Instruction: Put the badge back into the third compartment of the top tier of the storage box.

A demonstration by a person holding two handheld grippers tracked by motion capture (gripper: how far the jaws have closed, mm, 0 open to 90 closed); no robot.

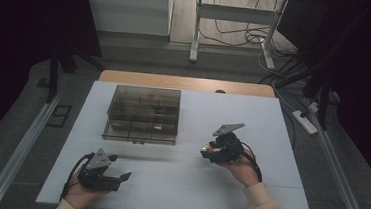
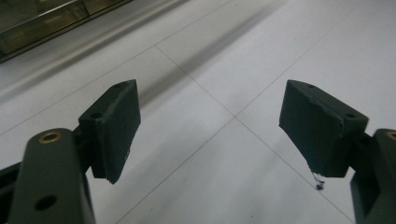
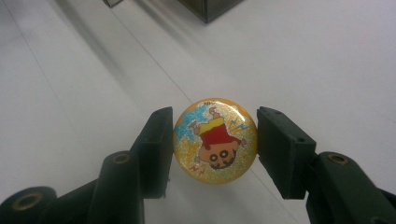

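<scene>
Right gripper [image 3: 212, 140] clamps round badge [image 3: 215, 140] — glittery yellow, cartoon figure upside-down.

A white table [image 1: 252, 120] with thin seam lines carries the things; a wooden edge shows at its far side. On it, toward the far left, stands a clear divided organizer box [image 1: 143, 114].

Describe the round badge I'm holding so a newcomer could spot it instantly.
On the white table, right of the smoky clear plastic compartment box, find the right gripper. Clamped between its black jaws is a round glittery gold badge with a cartoon child in a red shirt, the scene's sole colourful item.
</scene>
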